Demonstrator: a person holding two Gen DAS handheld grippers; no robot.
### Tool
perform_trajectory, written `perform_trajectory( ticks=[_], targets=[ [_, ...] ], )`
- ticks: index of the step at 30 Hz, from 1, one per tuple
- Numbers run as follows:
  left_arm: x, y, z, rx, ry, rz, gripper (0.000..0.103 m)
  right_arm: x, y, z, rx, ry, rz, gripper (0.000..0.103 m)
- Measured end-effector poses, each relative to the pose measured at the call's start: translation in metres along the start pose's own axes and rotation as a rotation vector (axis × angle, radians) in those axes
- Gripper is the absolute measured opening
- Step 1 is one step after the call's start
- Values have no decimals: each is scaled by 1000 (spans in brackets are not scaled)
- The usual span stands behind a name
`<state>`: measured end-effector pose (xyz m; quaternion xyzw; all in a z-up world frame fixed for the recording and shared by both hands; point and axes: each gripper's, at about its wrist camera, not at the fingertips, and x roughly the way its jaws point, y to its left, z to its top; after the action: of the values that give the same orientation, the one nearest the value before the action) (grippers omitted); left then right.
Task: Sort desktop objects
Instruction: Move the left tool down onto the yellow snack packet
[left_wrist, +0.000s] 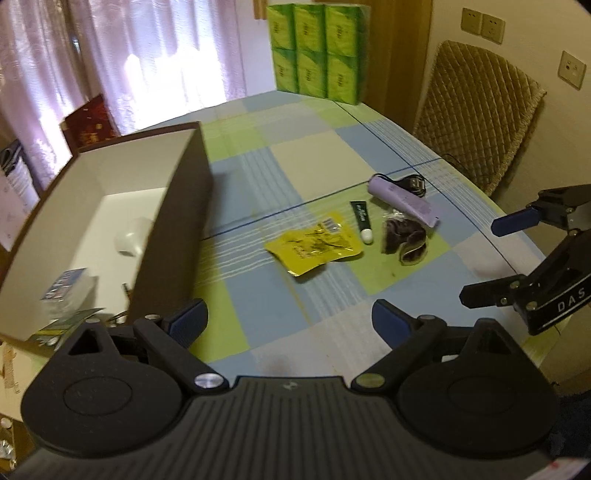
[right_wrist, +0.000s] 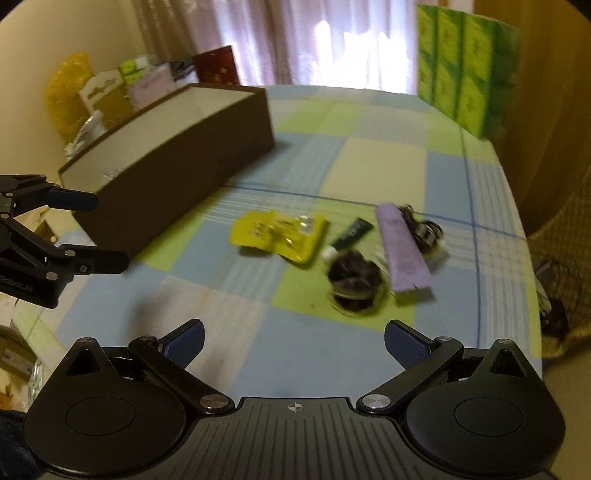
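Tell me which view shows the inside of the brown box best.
The left wrist view: it looks down into the brown box, showing its white floor and items inside. The right wrist view shows mainly its dark outer wall and a strip of inner wall.

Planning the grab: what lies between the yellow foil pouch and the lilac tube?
A small dark green tube with a white cap, between yellow foil pouch and lilac tube; left wrist view.
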<state>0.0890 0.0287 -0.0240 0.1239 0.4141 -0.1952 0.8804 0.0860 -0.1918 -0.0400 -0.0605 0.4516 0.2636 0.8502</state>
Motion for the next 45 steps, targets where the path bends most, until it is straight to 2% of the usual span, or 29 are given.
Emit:
perform_trajectory(
  ticks=[7, 14, 20, 25, 29, 34, 38, 41, 42, 45],
  targets=[
    [32, -10, 8, -3, 25, -59, 92, 2, -22, -6, 50, 24, -49, 101],
    [62, -16, 21, 99, 45, -74, 89, 10, -45, -6, 82, 51, -74, 101],
    [98, -20, 40, 237, 74, -82, 89, 18, -63, -7, 118, 68, -86, 101],
    [126, -24, 45, 354, 110, -73, 84, 22, -79, -11, 157, 85, -99, 101],
    [142, -33, 44, 497, 122, -43, 83, 25, -89, -14, 193, 97, -109, 101],
    [162, -45, 48, 716, 130, -67, 83, 29, -100, -14, 226, 104, -117, 101],
    [181, -48, 60, 816, 157, -161, 83, 31, -106, -14, 246, 104, -122, 101],
    [199, -44, 69, 852, 221, -254, 83, 31, -111, -15, 262, 107, -131, 101],
    [204, -41, 71, 865, 228, -273, 87, 31, -112, -16, 269, 109, -133, 101],
    [214, -34, 79, 859, 260, -337, 86, 31, -116, -20, 289, 119, -141, 101]
  ],
)
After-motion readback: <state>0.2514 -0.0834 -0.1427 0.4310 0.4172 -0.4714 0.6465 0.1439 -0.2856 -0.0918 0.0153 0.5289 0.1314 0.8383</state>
